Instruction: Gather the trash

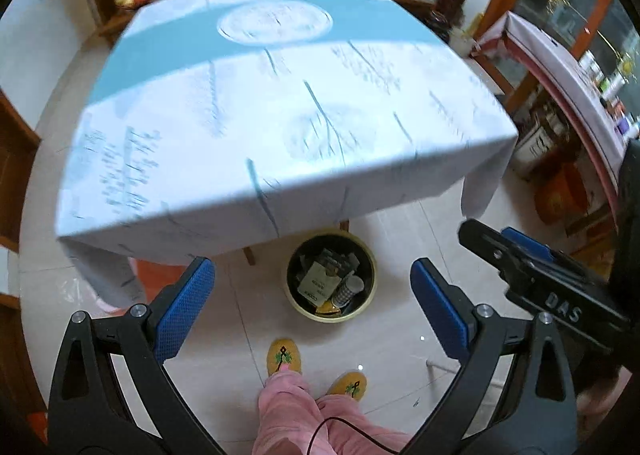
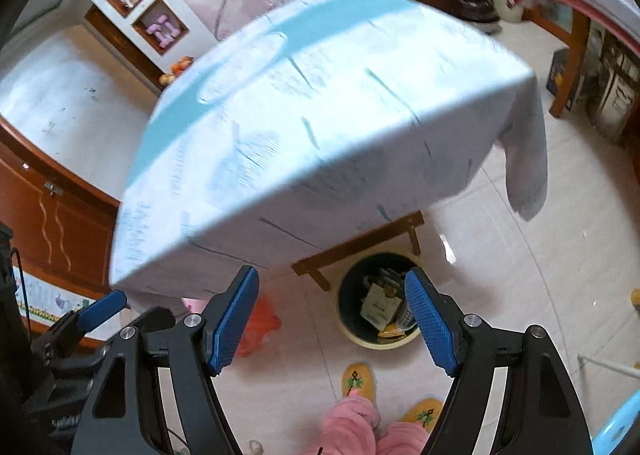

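Note:
A round yellow-rimmed trash bin stands on the floor by the table's near edge, holding a small carton, a paper cup and wrappers. It also shows in the right wrist view. My left gripper is open and empty, held above the bin. My right gripper is open and empty, just left of the bin in its view; it shows at the right of the left wrist view.
A table with a white and blue cloth fills the middle, its top bare. My slippered feet stand before the bin. An orange bag lies under the table. Cabinets and shelves line the walls.

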A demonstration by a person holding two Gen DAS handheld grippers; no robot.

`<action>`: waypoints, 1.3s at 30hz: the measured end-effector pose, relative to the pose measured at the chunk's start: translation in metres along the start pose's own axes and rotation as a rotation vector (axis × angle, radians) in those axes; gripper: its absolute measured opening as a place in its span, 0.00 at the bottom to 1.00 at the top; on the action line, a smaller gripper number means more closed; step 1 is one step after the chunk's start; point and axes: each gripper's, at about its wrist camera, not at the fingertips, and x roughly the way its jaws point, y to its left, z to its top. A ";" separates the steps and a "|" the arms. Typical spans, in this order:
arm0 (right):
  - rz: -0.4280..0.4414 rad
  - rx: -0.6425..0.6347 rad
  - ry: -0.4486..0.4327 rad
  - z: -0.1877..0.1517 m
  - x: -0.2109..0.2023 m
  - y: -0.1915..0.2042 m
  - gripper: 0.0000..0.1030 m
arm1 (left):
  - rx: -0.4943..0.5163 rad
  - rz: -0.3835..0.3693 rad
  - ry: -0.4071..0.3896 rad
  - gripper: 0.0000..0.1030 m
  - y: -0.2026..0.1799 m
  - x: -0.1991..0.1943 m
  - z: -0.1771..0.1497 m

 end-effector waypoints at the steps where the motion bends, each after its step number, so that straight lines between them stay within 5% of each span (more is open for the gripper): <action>1: 0.001 -0.010 -0.003 0.003 -0.011 0.007 0.75 | -0.011 0.005 -0.005 0.94 0.001 -0.011 0.004; 15: -0.038 -0.135 -0.089 0.033 -0.124 0.084 0.75 | -0.077 0.089 -0.100 0.94 0.015 -0.105 0.035; 39: -0.075 -0.163 -0.164 0.053 -0.154 0.111 0.75 | -0.091 0.089 -0.132 0.93 0.018 -0.120 0.062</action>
